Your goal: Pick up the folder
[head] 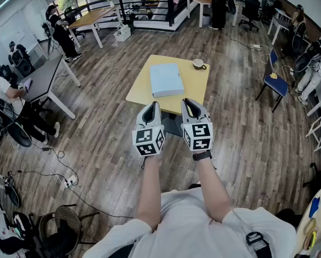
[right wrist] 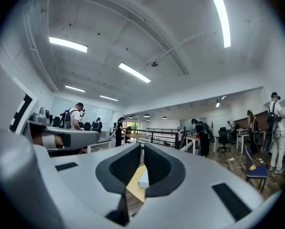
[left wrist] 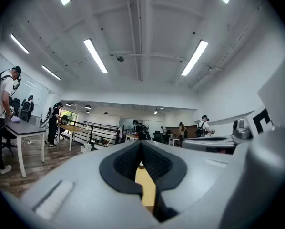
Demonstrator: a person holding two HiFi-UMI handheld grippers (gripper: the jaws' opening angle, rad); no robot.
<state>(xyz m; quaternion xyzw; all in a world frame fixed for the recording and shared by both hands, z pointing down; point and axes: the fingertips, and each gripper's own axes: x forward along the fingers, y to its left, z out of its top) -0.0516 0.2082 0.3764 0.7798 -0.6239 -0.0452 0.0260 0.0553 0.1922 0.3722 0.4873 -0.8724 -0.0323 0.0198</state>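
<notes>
A light blue folder [head: 166,79] lies flat on the small yellow table [head: 141,90], with a cup [head: 199,64] near the table's far right corner. My left gripper [head: 152,106] and right gripper [head: 188,103] are held side by side, level, just short of the table's near edge. Both are shut with nothing between the jaws. In the left gripper view, the left gripper [left wrist: 141,144] shows only a strip of the yellow table [left wrist: 146,185] past its tips. In the right gripper view, the right gripper [right wrist: 142,148] frames a corner of the folder [right wrist: 143,178].
A blue chair [head: 276,80] stands right of the table. A grey desk [head: 42,79] with a seated person is at the left, and a long wooden table [head: 90,18] stands at the back. Cables [head: 53,165] run over the wooden floor. Several people stand around the room.
</notes>
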